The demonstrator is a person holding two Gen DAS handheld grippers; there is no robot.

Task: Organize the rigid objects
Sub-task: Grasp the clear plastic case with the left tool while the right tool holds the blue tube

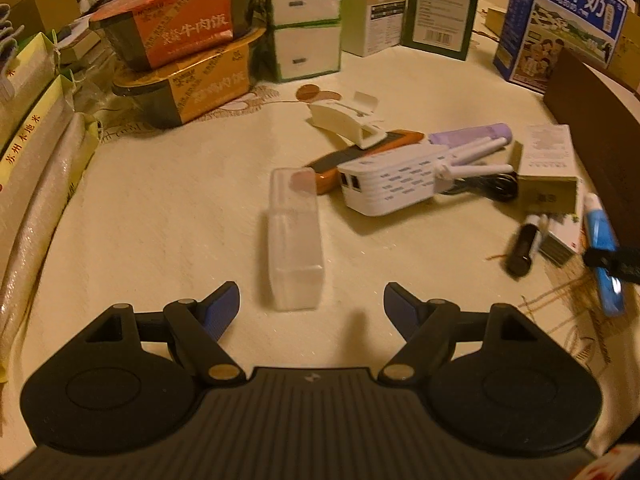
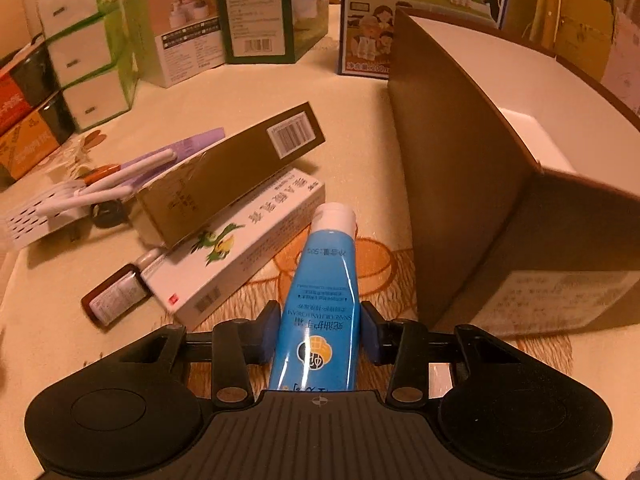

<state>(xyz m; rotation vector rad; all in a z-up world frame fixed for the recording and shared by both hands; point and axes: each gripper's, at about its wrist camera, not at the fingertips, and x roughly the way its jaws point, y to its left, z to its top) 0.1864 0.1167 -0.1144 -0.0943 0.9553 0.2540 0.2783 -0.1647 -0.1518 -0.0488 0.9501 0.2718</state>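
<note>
While the right gripper (image 2: 320, 336) is clamped on the glossy blue plastic tube with a white screw cap (image 2: 326, 280), its two blue pads press the tube's flanks near the lower half. The tube points away from the camera, cap foremost, and carries white printed text plus a round yellow-and-dark emblem near its flat end. It sits above the cream embroidered cloth covering the bench (image 2: 240, 92), between the white rectangular carton with a green bird print (image 2: 240, 248) and the large brown open box with a white interior (image 2: 500, 208). The left gripper (image 1: 312, 304) stands apart, with nothing between its pads, just short of the frosted translucent rectangular case (image 1: 294, 240) lying on the cloth.
</note>
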